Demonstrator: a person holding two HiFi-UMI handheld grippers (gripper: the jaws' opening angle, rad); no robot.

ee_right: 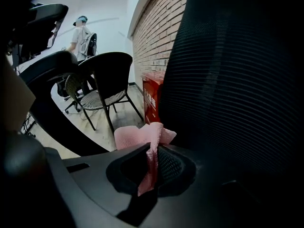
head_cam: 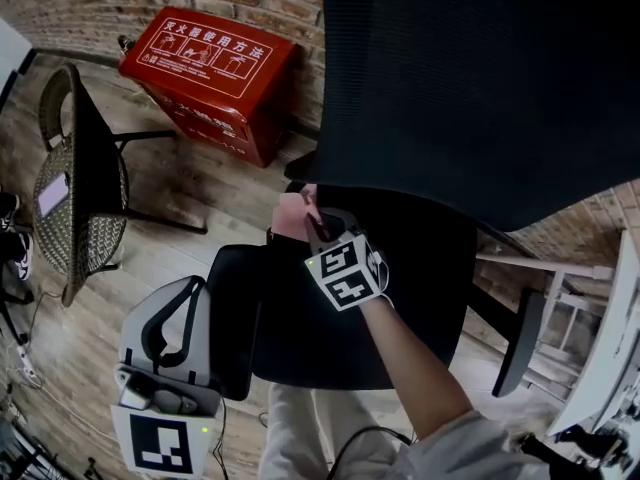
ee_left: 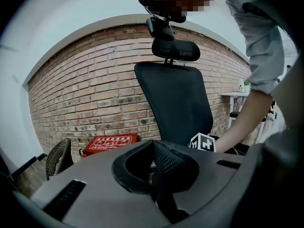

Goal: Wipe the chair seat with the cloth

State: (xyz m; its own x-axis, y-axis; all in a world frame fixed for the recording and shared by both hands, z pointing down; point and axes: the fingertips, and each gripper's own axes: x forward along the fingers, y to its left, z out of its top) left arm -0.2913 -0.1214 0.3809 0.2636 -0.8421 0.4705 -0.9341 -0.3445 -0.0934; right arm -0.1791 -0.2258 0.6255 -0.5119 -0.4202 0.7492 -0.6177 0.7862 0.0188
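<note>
Pink cloth (ee_right: 140, 137) pinched in right claw (ee_right: 153, 152), seemingly at chair seat (head_cam: 432, 260), left claw (ee_left: 153, 163) closed.

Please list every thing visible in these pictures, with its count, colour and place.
brick wall: one, red-brown, behind everything
office chair: one, black, centre
cloth: one, pink, clamped over the chair seat
red box: one, red, on floor by wall
wicker chair: one, dark, left of red box
second person: one, light top, far background
left gripper: one, grey, shut, empty, low left
right gripper: one, grey, shut on cloth, over seat
right arm: one, grey sleeve, behind right gripper
</note>
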